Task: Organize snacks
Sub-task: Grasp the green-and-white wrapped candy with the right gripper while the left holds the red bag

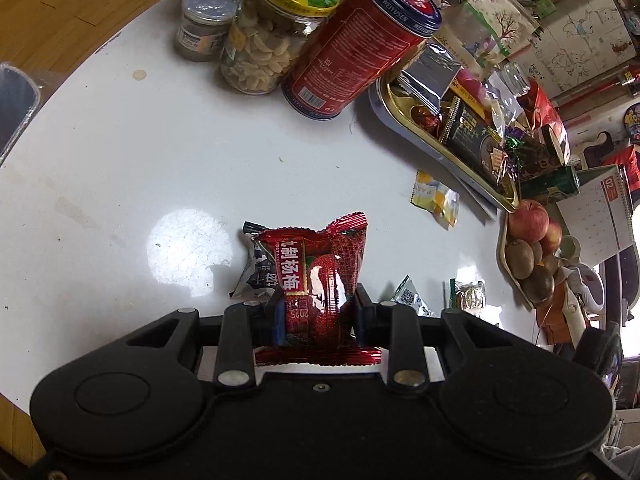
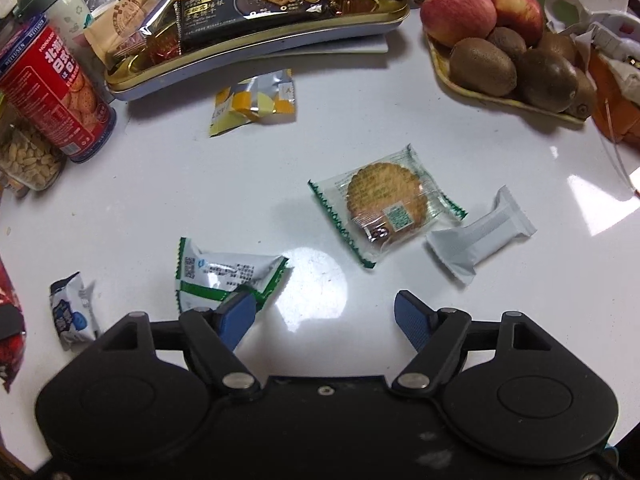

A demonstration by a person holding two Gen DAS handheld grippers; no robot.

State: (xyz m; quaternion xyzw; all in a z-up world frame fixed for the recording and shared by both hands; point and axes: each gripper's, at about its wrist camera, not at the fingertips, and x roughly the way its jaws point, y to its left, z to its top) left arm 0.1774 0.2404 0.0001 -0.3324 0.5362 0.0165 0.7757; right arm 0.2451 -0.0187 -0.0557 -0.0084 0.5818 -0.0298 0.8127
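My left gripper (image 1: 318,300) is shut on a red snack packet (image 1: 320,280) and holds it above the white table (image 1: 160,160). A blue-and-white sachet (image 1: 256,272) lies just behind it. My right gripper (image 2: 324,312) is open and empty low over the table. A green-and-white packet (image 2: 224,274) lies by its left finger. A wrapped round biscuit (image 2: 384,204) and a white packet (image 2: 480,236) lie ahead to the right. A yellow packet (image 2: 254,100) lies near the gold snack tin (image 2: 256,56), which holds several snacks.
A red biscuit can (image 1: 360,40), a jar of nuts (image 1: 264,48) and a small jar (image 1: 204,24) stand at the far left. A tray of apples and kiwis (image 2: 512,52) stands at the right. The blue-and-white sachet also shows in the right wrist view (image 2: 72,312).
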